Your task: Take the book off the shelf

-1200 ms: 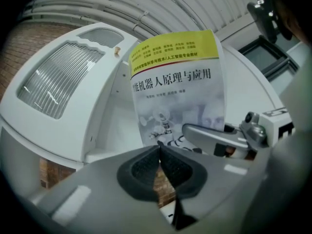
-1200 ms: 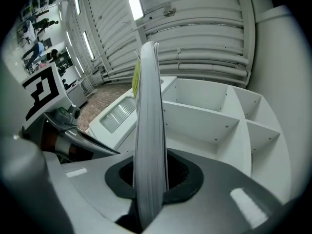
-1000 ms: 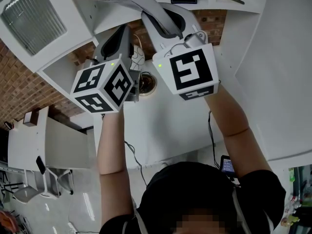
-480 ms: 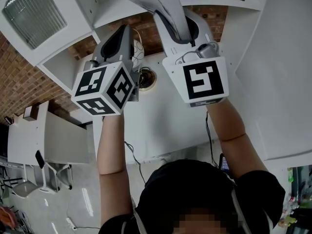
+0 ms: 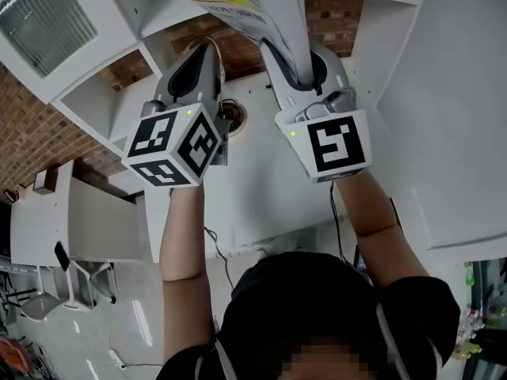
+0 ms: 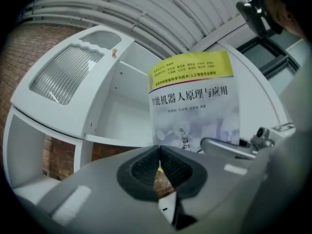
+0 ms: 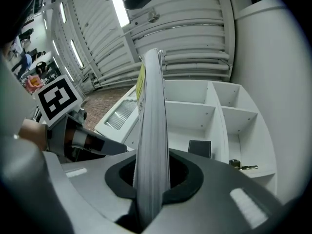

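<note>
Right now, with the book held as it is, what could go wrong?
The right gripper alone pinches the book at one edge, so it may tilt or slip out. The left gripper is shut and empty, giving no support. The book could knock the shelf close by.

Bright, even light comes from ceiling strip lamps point(image 7: 119, 9); shadows are soft. Both gripper views bend strongly at the edges, with dark corners.

top of the book point(image 5: 261, 6) chopped off at the head view's upper edge, bottom edge tucked behind the left tongs point(image 6: 160, 167), small print under the title too tiny to read, dark flat thing point(image 7: 199, 149) on the shelf point(image 7: 190, 108) anyone's guess
</note>
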The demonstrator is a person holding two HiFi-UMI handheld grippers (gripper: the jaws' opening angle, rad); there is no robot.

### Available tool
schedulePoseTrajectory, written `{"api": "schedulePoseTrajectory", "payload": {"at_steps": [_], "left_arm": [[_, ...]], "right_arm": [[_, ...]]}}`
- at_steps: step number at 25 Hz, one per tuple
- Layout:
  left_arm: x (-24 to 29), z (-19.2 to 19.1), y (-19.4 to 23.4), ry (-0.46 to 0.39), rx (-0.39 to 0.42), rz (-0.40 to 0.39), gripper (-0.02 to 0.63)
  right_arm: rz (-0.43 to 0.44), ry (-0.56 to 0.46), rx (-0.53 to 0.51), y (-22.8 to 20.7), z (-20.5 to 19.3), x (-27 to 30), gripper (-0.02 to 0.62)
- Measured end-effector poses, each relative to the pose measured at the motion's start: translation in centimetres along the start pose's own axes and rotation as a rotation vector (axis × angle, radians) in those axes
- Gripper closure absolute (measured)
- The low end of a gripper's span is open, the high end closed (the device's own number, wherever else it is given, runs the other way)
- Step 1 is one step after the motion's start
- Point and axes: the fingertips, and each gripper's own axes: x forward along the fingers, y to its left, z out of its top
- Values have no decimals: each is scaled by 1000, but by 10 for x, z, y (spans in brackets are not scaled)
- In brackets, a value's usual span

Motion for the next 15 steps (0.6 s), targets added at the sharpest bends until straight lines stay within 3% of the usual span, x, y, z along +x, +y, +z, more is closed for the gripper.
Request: {"api": "schedulePoseTrajectory", "payload": {"at_steps": [15], "left_arm": [[-28, -71, 1, 53, -59, 5, 597]], "right_arm": [[104, 135, 30, 36, -64, -57, 528]]}}
